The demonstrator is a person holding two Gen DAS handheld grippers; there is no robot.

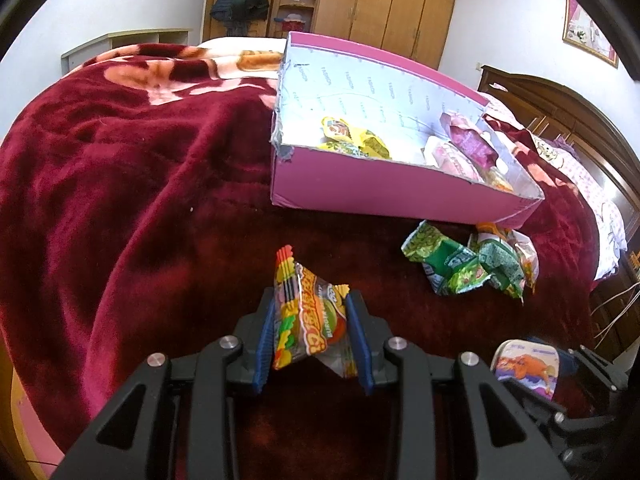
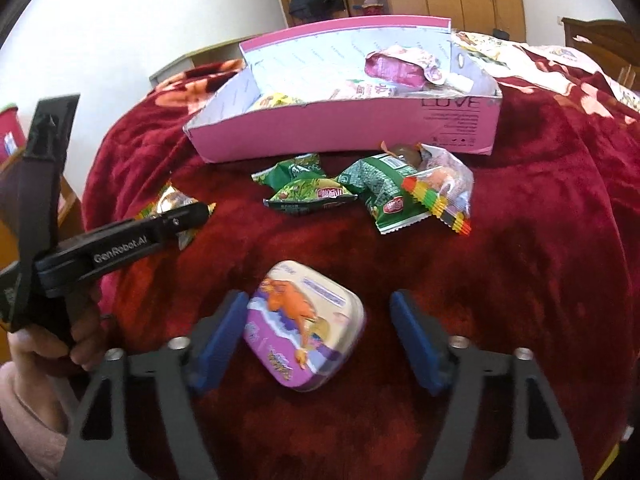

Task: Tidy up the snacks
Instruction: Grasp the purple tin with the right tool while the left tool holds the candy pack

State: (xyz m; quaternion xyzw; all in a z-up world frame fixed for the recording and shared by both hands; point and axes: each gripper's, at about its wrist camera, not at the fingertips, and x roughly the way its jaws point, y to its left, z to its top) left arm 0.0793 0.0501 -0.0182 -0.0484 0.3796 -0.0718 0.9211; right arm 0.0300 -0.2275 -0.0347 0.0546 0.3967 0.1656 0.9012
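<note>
From our left wrist we see the left gripper [image 1: 312, 336] clamped on a gummy packet [image 1: 308, 320], its blue pads pressing both sides, held above the red blanket [image 1: 120, 200]. Ahead sits the pink box [image 1: 380, 192] with a few snacks inside; green packets [image 1: 468, 268] lie just before it. A tin [image 1: 528, 364] shows at lower right.

From our right wrist, the right gripper [image 2: 316, 340] stands partly spread around the tin [image 2: 306, 326]: the left pad is against its edge, the right pad apart from it. The green packets [image 2: 344, 192] lie between the tin and the box [image 2: 344, 128]. At left, a hand [image 2: 52, 344] holds the other gripper [image 2: 188, 216].
</note>
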